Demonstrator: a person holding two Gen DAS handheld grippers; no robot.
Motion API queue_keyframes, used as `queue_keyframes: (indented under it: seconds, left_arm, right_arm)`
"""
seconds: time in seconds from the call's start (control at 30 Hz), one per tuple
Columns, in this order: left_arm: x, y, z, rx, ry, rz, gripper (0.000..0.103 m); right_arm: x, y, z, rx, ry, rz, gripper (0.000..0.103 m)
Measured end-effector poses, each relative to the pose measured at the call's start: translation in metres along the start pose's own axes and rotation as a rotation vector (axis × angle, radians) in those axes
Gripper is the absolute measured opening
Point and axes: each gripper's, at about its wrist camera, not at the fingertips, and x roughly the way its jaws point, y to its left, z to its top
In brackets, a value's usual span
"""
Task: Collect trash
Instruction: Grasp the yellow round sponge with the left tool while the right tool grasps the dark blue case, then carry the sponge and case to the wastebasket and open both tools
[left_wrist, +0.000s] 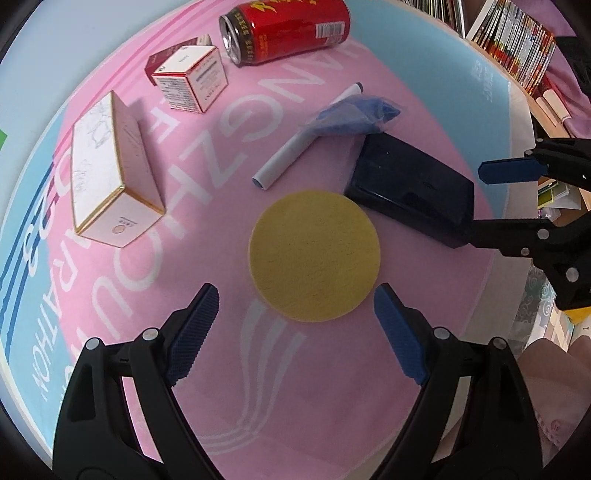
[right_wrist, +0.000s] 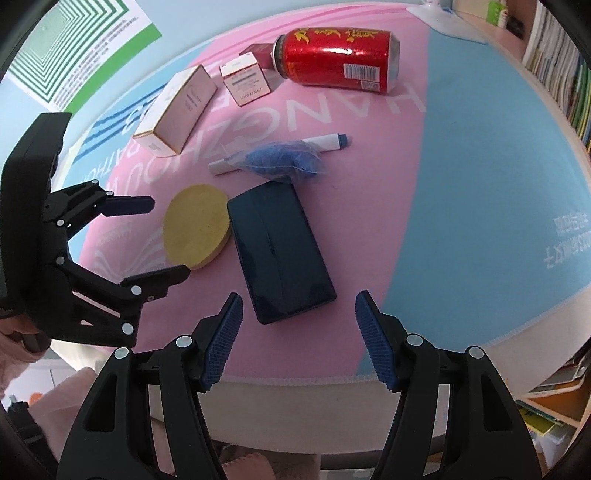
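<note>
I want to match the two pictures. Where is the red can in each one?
Left wrist view: the red can lies on its side at the top centre, open end facing left.
Right wrist view: the can lies at the top, right of centre.
Shared landmark: the small white box just left of it.

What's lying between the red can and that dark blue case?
A white marker with a crumpled blue bag draped over its middle lies between the can and the case. The right wrist view shows it best.

marker (right_wrist: 280, 157) mid hidden by blue bag (right_wrist: 282, 162)
</note>
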Motion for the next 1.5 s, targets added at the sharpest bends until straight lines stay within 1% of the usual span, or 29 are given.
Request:
queue_keyframes:
  seconds: [0.4, 0.5, 0.57, 0.67, 0.73, 0.8, 0.87, 0.93, 1.1, 1.17, 1.43, 1.5]
  left_arm:
    - [0.014, -0.006, 0.01, 0.001, 0.018, -0.019, 0.084]
    - [0.015, -0.006, 0.014, 0.012, 0.012, -0.021, 0.084]
    - [0.012, 0.002, 0.01, 0.019, 0.006, -0.023, 0.084]
    - [0.014, 0.001, 0.011, 0.035, 0.002, -0.017, 0.084]
    - [0.013, -0.004, 0.018, 0.049, 0.0, -0.007, 0.083]
    - [0.012, -0.004, 0.019, 0.049, -0.004, -0.007, 0.081]
    - [0.011, 0.0, 0.02, 0.047, -0.008, -0.005, 0.074]
    - [0.007, 0.0, 0.02, 0.041, -0.004, -0.019, 0.074]
    - [0.005, -0.001, 0.022, 0.04, -0.012, -0.023, 0.073]
    - [0.001, 0.005, 0.023, 0.046, -0.02, -0.023, 0.073]
    - [-0.019, 0.0, 0.022, 0.064, -0.056, -0.022, 0.073]
    - [-0.023, -0.005, 0.017, 0.076, -0.064, -0.023, 0.073]
  right_arm:
    - [0.016, -0.001, 0.011, -0.029, 0.039, 0.022, 0.064]
    - [0.019, 0.002, 0.014, -0.047, 0.041, 0.025, 0.064]
    - [0.022, 0.004, 0.016, -0.065, 0.043, 0.022, 0.065]
    - [0.022, 0.006, 0.017, -0.094, 0.034, 0.013, 0.065]
    - [0.023, 0.008, 0.018, -0.102, 0.029, 0.009, 0.064]
    - [0.023, 0.008, 0.019, -0.107, 0.026, 0.009, 0.063]
    - [0.023, 0.009, 0.019, -0.119, 0.019, 0.002, 0.058]
    - [0.022, 0.009, 0.019, -0.126, 0.017, -0.005, 0.058]
    - [0.019, 0.008, 0.02, -0.116, 0.006, -0.018, 0.057]
    - [0.014, 0.007, 0.02, -0.105, -0.007, -0.022, 0.057]
    - [-0.006, -0.006, 0.012, -0.055, -0.042, -0.006, 0.055]
    - [-0.011, -0.008, 0.008, -0.038, -0.049, -0.005, 0.055]
